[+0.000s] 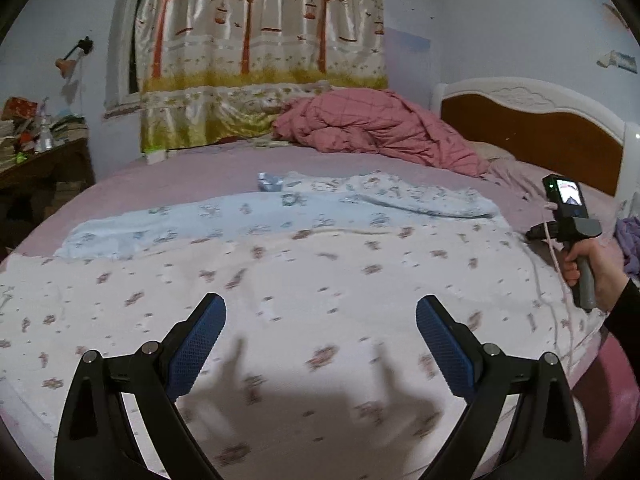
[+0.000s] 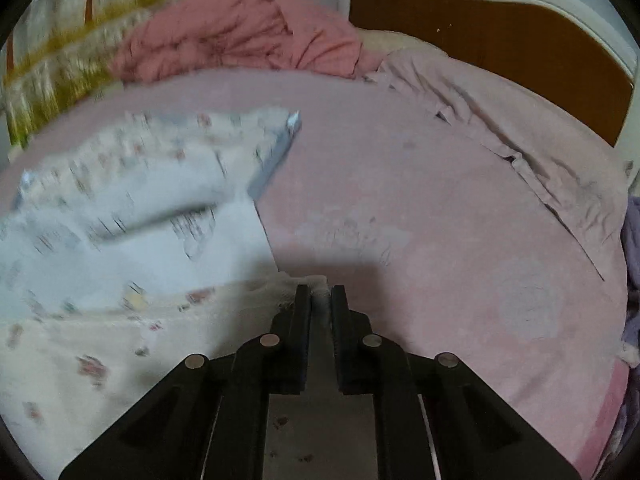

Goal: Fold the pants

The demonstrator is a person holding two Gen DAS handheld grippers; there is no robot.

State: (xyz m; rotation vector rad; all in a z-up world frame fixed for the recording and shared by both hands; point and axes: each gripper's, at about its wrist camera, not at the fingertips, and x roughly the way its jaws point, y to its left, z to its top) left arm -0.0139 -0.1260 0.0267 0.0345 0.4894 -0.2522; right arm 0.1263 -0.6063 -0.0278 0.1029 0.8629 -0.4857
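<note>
On the bed (image 2: 400, 184): pants (image 1: 320, 280) spread flat.
Right gripper (image 2: 320, 300): fingers pinching a pants corner.
Left gripper (image 1: 320, 320): fingers spread, empty.
My advice: lift evenly, keep the fold edges aligned.

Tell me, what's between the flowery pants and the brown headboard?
Only bare pink bedsheet and a rumpled pillow lie between the pants and headboard, seen in the right wrist view.

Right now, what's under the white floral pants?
The white floral pants lie over a light blue garment, whose far strip shows, and the pink bedsheet. How far the blue runs beneath them is hidden. The right gripper pinches their edge.
</note>
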